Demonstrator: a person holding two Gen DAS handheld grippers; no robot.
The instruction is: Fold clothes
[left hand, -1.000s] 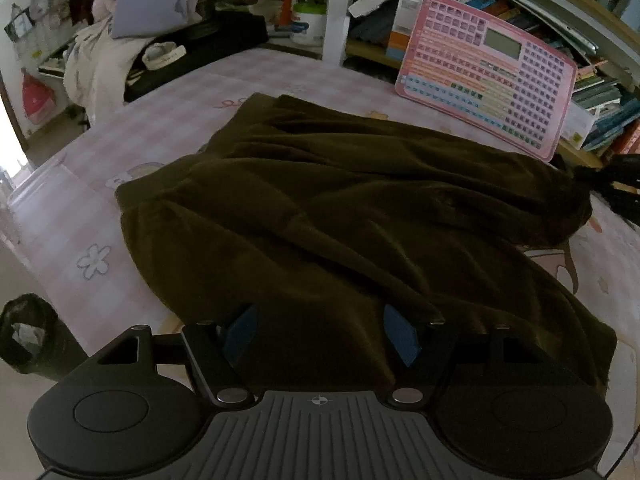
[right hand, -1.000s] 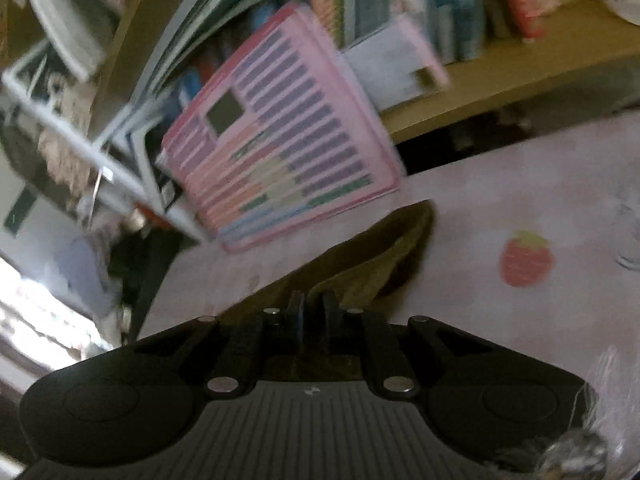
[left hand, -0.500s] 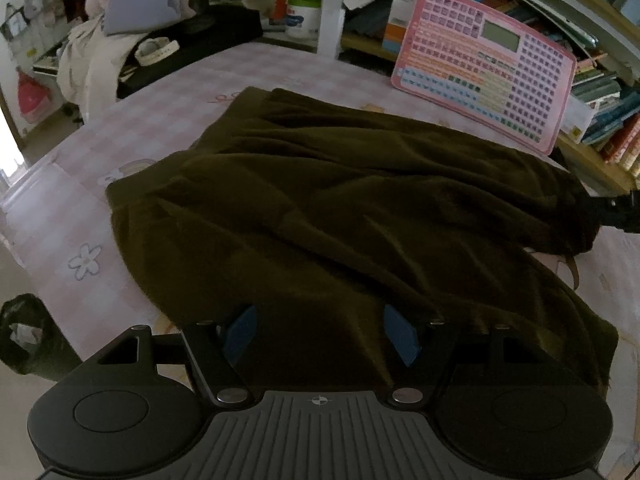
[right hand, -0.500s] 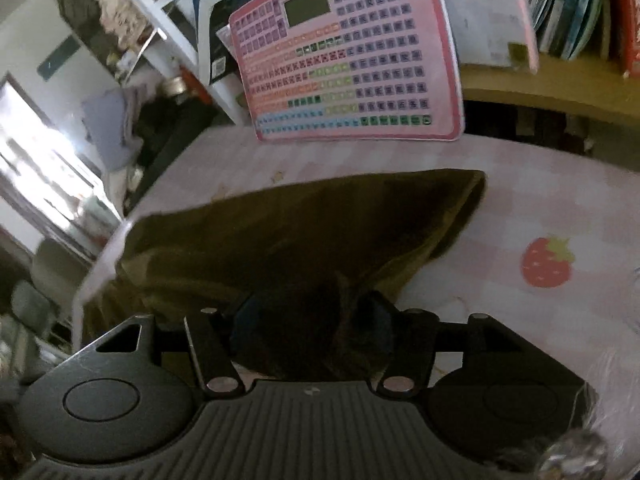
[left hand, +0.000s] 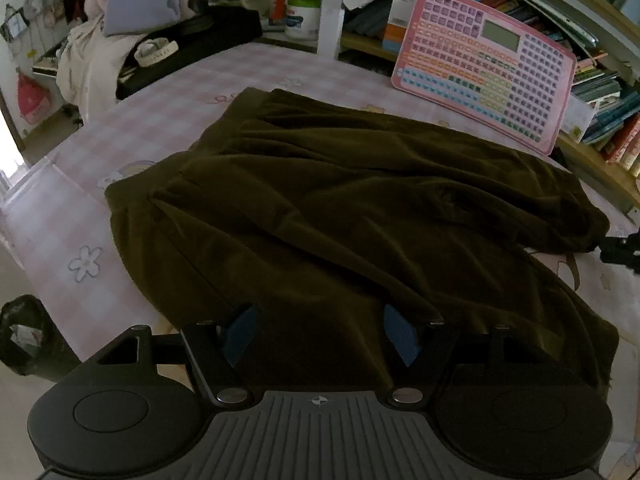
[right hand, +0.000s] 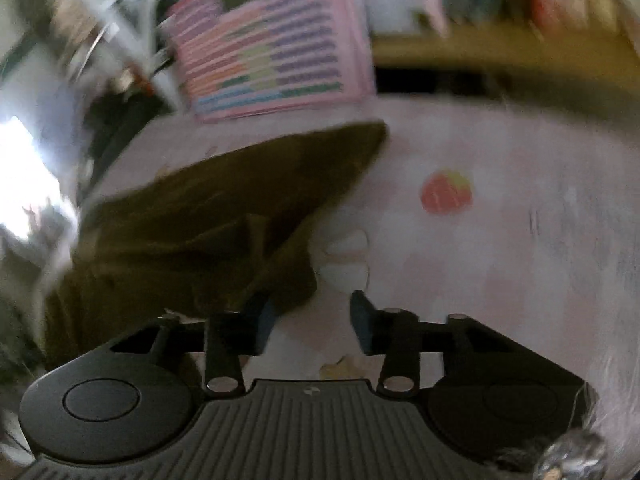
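A dark olive-brown garment [left hand: 340, 208] lies spread in loose folds on the pink checked tablecloth [left hand: 168, 120]. My left gripper [left hand: 320, 334] hovers at the garment's near edge with its blue pads [left hand: 240, 332] wide apart. Cloth lies between them unpinched. In the blurred right wrist view, the garment's end [right hand: 224, 216] lies on the table. My right gripper [right hand: 312, 318] is just right of that end. Its jaws are closing over bare tablecloth, and the cloth's corner brushes the left finger [right hand: 262, 320]. A black part of that gripper [left hand: 618, 246] shows beside the garment's right end.
A pink toy keyboard board [left hand: 484, 64] leans on a bookshelf [left hand: 600, 92] behind the table. Clothes and bags [left hand: 88, 64] pile up at the far left. A black bin [left hand: 24, 332] stands on the floor below the table's left edge. A strawberry print [right hand: 446, 192] marks the cloth.
My right gripper, shut on the garment's end a second ago, has opened, let the cloth drop and shifted right off it. The left gripper has stayed put.
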